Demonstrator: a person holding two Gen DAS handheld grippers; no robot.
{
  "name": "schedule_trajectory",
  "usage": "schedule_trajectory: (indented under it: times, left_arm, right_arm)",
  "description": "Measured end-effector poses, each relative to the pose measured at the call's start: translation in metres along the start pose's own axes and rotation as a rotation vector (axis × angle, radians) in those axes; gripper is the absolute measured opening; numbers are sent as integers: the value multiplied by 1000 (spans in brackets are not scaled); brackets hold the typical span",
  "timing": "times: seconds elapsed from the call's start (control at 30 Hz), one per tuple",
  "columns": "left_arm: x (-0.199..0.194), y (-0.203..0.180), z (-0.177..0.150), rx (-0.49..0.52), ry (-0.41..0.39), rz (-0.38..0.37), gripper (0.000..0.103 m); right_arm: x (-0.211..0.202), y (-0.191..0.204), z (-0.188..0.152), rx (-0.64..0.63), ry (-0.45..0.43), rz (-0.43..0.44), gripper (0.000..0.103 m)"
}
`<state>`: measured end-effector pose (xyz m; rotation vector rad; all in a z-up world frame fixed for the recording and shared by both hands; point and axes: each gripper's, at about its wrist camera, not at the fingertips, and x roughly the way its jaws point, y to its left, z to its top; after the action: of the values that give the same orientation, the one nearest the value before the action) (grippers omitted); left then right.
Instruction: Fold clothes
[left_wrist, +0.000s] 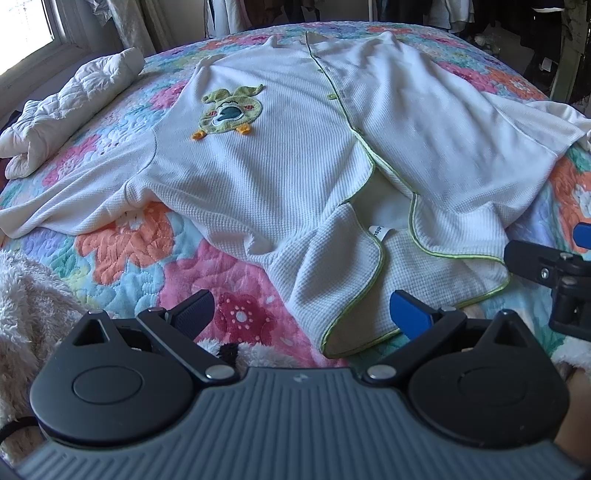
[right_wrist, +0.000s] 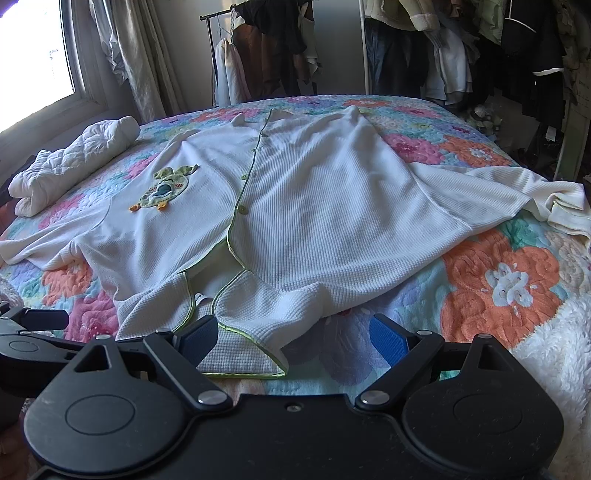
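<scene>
A white waffle-knit shirt (left_wrist: 295, 155) with green trim, a button front and a green duck patch (left_wrist: 227, 114) lies spread flat on the flowered quilt (left_wrist: 122, 243). Its collar end points toward me and both sleeves are spread out. My left gripper (left_wrist: 301, 314) is open and empty, just above the near left collar flap. My right gripper (right_wrist: 293, 338) is open and empty over the near right collar flap of the shirt (right_wrist: 314, 229). The right gripper (left_wrist: 576, 254) also shows at the right edge of the left wrist view.
A rolled white quilted garment (left_wrist: 70, 107) lies at the bed's left edge. A fluffy cream blanket (right_wrist: 554, 350) covers the near side. Racks of hanging clothes (right_wrist: 461, 48) stand behind the bed, and a window (right_wrist: 33, 55) is at the left.
</scene>
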<state>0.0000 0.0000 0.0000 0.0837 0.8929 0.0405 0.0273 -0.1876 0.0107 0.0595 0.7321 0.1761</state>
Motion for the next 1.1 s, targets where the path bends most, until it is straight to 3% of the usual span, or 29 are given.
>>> schedule_trajectory:
  times: [1.1]
  left_arm:
    - [0,0,0,-2,-1,3,103]
  right_arm:
    - [3,3,-1,-12,14,0,92]
